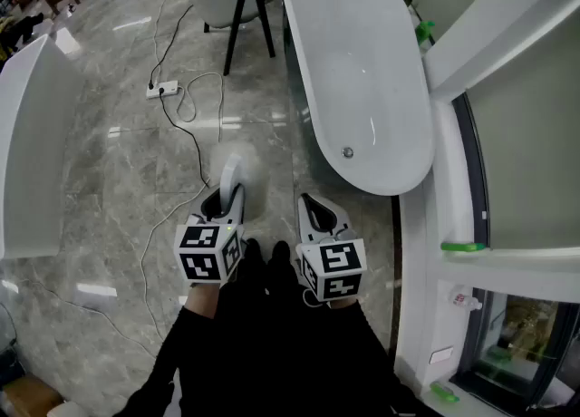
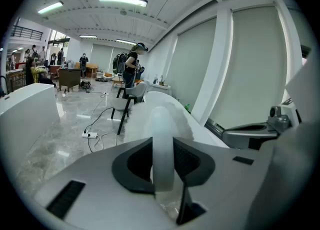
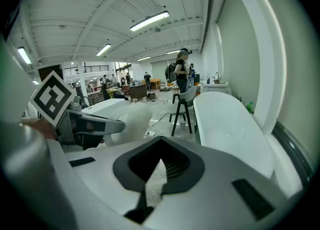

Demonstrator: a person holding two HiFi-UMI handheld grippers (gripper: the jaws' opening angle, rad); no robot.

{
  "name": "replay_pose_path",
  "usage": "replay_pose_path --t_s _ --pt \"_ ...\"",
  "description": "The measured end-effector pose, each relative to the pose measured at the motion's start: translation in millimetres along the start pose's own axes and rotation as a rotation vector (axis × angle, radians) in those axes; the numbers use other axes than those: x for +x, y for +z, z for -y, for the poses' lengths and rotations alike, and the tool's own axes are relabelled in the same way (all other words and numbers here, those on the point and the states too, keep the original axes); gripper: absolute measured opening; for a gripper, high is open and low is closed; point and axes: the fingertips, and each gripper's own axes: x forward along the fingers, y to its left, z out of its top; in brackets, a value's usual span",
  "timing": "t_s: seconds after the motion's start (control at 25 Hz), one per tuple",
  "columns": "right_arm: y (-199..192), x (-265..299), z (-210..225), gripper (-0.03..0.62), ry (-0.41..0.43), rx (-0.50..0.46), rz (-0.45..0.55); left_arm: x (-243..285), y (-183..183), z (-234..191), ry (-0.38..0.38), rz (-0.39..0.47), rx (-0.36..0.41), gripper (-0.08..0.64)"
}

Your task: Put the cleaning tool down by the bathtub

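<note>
My left gripper is shut on the white handle of the cleaning tool, a fluffy white duster whose head hangs over the marble floor just left of the bathtub's near end. In the left gripper view the handle stands upright between the dark pads, with the fluffy head beyond it. The white oval bathtub lies ahead to the right. My right gripper hovers beside the left one, shut and holding nothing; its pads meet at the tips. The right gripper view shows the duster at its left.
A black-legged chair stands beyond the tub's far left side. A power strip with a trailing cable lies on the floor ahead. A white counter runs along the left, a window ledge along the right. A person stands far off.
</note>
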Motion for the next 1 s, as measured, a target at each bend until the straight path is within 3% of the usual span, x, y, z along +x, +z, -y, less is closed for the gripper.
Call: replay_pose_path --t_s 0.52,1.0 --pt "-3.9 0.1 2.1 0.000 0.067 -0.023 -0.005 11.7 -1.9 5.2 0.022 -0.008 -0.015 0.094" --pt "-2.7 -8.5 49.9 0.000 0.056 0.002 0.017 45.1 28.6 13.0 0.079 0.039 -0.012 0.094"
